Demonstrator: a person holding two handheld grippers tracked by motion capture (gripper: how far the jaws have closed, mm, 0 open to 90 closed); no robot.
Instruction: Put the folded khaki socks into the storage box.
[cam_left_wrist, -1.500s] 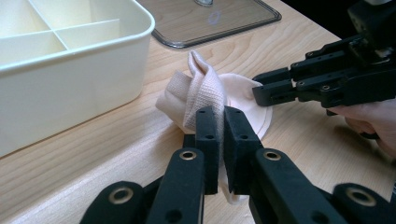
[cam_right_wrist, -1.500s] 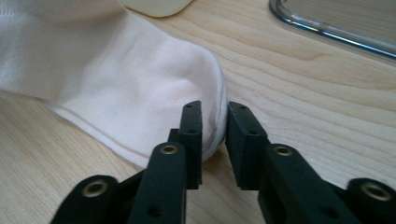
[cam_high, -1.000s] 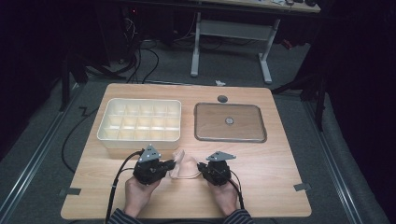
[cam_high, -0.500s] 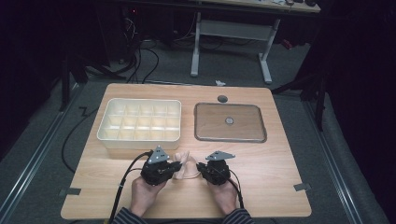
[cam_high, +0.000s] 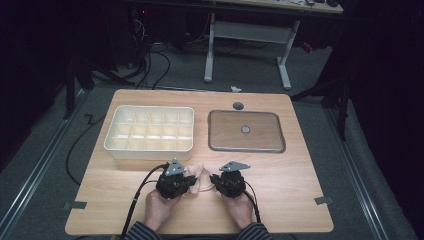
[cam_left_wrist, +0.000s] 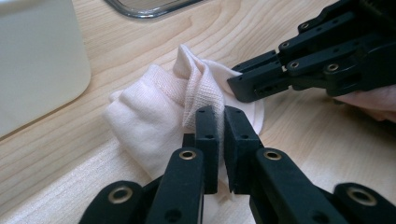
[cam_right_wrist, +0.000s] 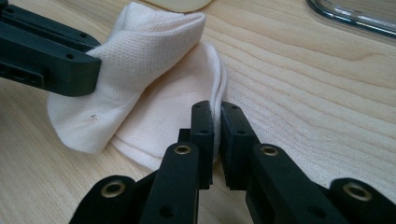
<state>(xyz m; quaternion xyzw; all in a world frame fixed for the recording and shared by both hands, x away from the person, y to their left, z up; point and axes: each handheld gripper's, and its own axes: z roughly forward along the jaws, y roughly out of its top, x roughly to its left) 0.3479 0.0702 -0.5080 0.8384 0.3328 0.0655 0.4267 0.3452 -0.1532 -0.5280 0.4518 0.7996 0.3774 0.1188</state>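
The left gripper (cam_left_wrist: 220, 122) pinches a fold of the pale pink knitted cloth (cam_left_wrist: 154, 109). The right gripper (cam_right_wrist: 216, 119) clamps the cloth's edge, just opposite.

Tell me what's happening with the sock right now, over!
Left gripper and right gripper both shut on the sock. Sock bunched up on the table, in front of the divided box. Nothing in the way.
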